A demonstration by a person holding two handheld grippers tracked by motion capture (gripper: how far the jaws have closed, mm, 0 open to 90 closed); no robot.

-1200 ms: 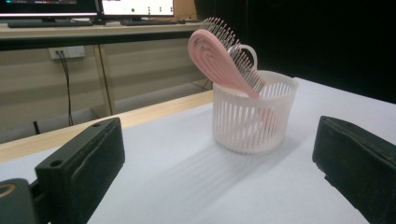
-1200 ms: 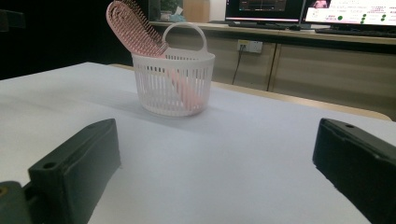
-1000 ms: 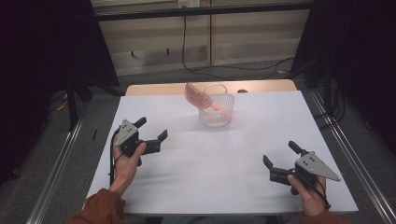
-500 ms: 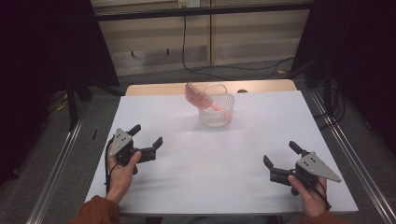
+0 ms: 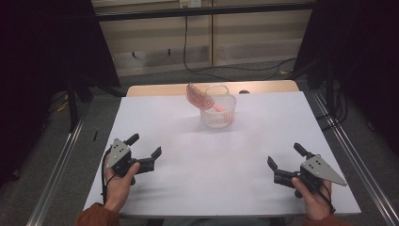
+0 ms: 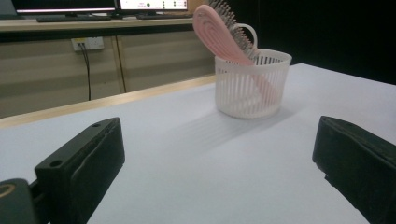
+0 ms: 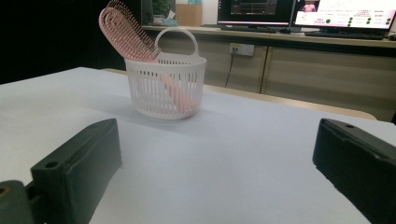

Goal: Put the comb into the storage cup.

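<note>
Claws both released, empty: left claw (image 5: 144, 147) lower left, right claw (image 5: 285, 157) lower right, on counter (image 5: 197, 155). Brush (image 5: 196, 96) sits tilted in basket (image 5: 218, 112), upper centre, well apart. Looks done or not begun; can't tell.

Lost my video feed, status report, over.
Left tool open, right tool open, both empty, near table edge. Pink hairbrush leaning in white basket, far side. Nothing between.
</note>
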